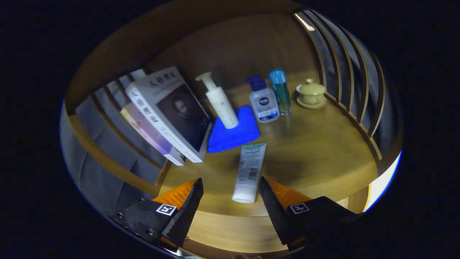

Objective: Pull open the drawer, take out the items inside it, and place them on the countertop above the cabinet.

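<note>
A white tube [248, 172] lay flat on the wooden desk [316, 151], cap end toward the claw [230, 201], whose two fingers stood spread apart with nothing between them but the tube's capped end just ahead, neither finger touching it. Judging by that, the claw had either just let the tube go on the desk or was lining up on it; with the tube already up on the surface, the placing step looked the likelier. Just beyond the tube sat a folded blue cloth [233, 135], with a white pump bottle [221, 102] standing on its far edge. To the right of that stood a clear bottle with a blue pump [264, 104], a slim teal bottle [281, 91] touching or nearly touching it, and, further right, a small lidded cup on a saucer [311, 93] near the slatted railing [345, 72]. A stack of books [167, 115] leaned at the left. The drawer itself was out of sight, so how many items remained inside could not be told. The next move would call for drawing back clear of the tube without nudging it, then dropping down to the drawer for whatever was left.
</note>
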`<state>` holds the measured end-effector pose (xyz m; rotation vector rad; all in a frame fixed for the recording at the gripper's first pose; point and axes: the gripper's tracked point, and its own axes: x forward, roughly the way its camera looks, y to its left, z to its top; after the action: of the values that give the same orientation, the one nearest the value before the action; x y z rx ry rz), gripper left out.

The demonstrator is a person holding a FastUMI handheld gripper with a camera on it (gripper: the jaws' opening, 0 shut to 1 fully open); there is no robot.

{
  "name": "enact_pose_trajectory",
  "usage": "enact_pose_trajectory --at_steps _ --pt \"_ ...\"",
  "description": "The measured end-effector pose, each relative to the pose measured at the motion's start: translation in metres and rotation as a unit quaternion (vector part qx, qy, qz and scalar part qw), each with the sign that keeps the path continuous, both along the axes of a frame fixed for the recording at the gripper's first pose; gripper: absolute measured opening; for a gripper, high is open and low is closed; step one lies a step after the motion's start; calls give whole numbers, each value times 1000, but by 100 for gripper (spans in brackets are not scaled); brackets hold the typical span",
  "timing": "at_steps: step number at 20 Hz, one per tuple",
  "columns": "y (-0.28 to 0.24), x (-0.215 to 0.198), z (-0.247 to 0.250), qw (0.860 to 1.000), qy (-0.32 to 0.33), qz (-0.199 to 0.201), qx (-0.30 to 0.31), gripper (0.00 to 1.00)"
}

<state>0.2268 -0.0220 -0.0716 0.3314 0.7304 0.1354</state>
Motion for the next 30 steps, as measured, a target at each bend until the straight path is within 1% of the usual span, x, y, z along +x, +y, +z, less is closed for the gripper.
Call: enact_pose_trajectory --at_steps 3,7,9,10,13,15,17,19,23,27,30 --pt "11 -27 32 997 -75 -6 -9 98" --pt "19 -74 59 986 -166 -20 -17 98" --pt "20 -100 71 976 -215 -30 -23 98" --pt "19 -112 78 969 -244 -36 -31 98" --pt "10 -154 81 947 -307 -53 -75 98" --pt "6 -177 68 940 -320 -61 -101 98" --pt "-2 -199 51 937 -321 -73 -118 98" --pt "-13 -217 33 936 -315 -90 -129 98" --pt "-25 -251 7 936 -305 -103 -144 98" --pt "-27 -280 -15 937 -295 -103 -157 98" --pt "-19 -294 -31 940 -291 -87 -154 98"
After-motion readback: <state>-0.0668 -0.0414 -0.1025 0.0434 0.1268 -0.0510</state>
